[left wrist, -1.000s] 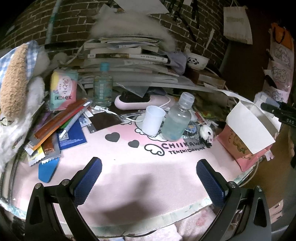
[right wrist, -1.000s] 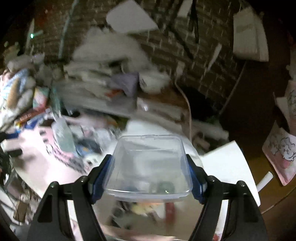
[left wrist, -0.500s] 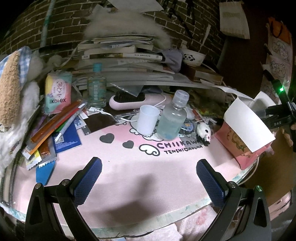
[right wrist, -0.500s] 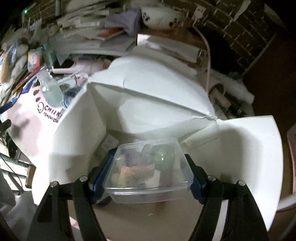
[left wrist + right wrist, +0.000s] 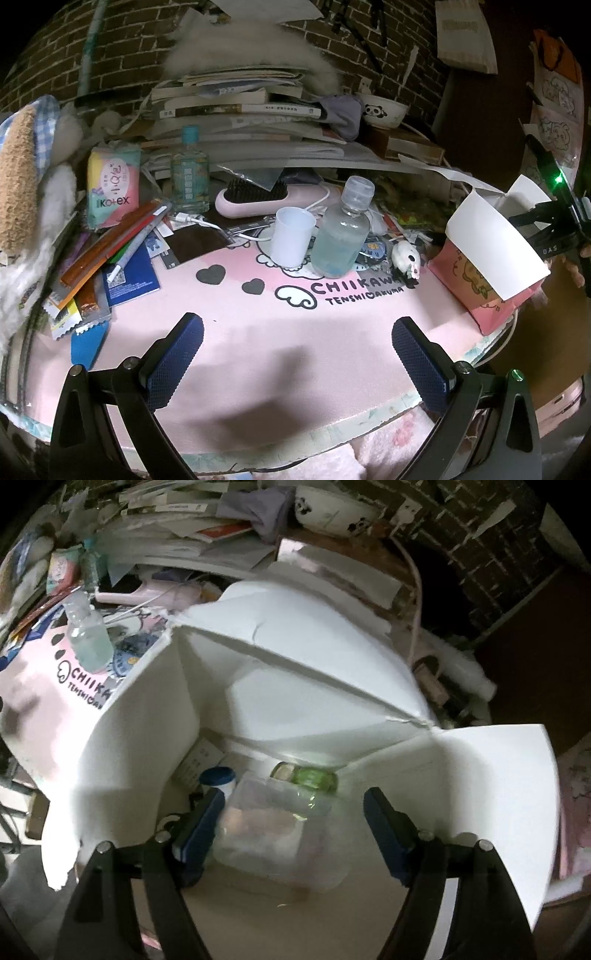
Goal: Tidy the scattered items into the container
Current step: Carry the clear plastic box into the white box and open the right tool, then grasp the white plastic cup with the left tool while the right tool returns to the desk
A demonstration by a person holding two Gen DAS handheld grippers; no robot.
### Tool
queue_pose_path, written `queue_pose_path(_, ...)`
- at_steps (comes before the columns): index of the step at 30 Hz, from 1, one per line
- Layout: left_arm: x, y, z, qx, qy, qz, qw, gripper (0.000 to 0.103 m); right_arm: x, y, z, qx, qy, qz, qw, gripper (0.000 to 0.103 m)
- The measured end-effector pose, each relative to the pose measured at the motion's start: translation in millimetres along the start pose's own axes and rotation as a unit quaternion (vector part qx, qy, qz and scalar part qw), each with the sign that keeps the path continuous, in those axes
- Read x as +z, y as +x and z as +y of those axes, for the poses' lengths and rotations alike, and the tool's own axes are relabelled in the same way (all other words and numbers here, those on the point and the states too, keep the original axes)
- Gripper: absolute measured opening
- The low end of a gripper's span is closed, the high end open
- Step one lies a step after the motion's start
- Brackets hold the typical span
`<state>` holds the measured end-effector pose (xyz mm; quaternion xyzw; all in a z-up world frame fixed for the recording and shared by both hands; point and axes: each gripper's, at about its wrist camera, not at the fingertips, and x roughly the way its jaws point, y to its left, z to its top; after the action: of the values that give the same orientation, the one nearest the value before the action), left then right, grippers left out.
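Since the clear rectangular plastic tub [image 5: 284, 834] lies in the bottom of the open white cardboard box [image 5: 122, 738], between the spread, empty jaws of the right gripper [image 5: 291, 834] with its long side running jaw to jaw, that hand's next move is probably up and out. Open and empty too, the left gripper [image 5: 295, 362] hovers over the pink printed mat [image 5: 258, 354], nearer the clear round bottle [image 5: 341, 236] and white plastic cup [image 5: 291, 236] standing ahead, slightly right of centre.

Right gripper [image 5: 293, 821] jaws apart over clear plastic box [image 5: 284, 834] inside white carton [image 5: 155, 716].
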<state>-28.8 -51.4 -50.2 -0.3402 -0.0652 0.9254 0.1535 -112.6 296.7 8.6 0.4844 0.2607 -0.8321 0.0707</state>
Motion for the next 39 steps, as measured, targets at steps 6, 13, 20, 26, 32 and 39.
queue_pose_path(6,0,5,1,0.001,-0.004,0.002,1.0,0.102,4,-35,7,-0.08,0.001,-0.07,0.994,0.085)
queue_pose_path(13,3,10,7,-0.023,-0.025,0.001,0.9994,0.102,5,-81,42,0.018,0.011,-0.183,0.983,0.102)
queue_pose_path(20,8,19,10,-0.016,-0.021,0.011,0.9996,0.101,10,-95,108,0.113,-0.02,-0.23,0.967,0.102)
queue_pose_path(26,19,30,12,-0.008,-0.002,0.018,0.9998,0.094,6,-82,158,0.202,-0.029,-0.217,0.954,0.102)
queue_pose_path(32,37,55,12,-0.014,0.018,0.037,0.9991,0.072,-16,-53,193,0.258,-0.026,-0.19,0.947,0.102)
queue_pose_path(39,57,91,13,-0.006,0.037,0.068,0.997,0.065,-34,-18,203,0.297,0.004,-0.144,0.944,0.102)
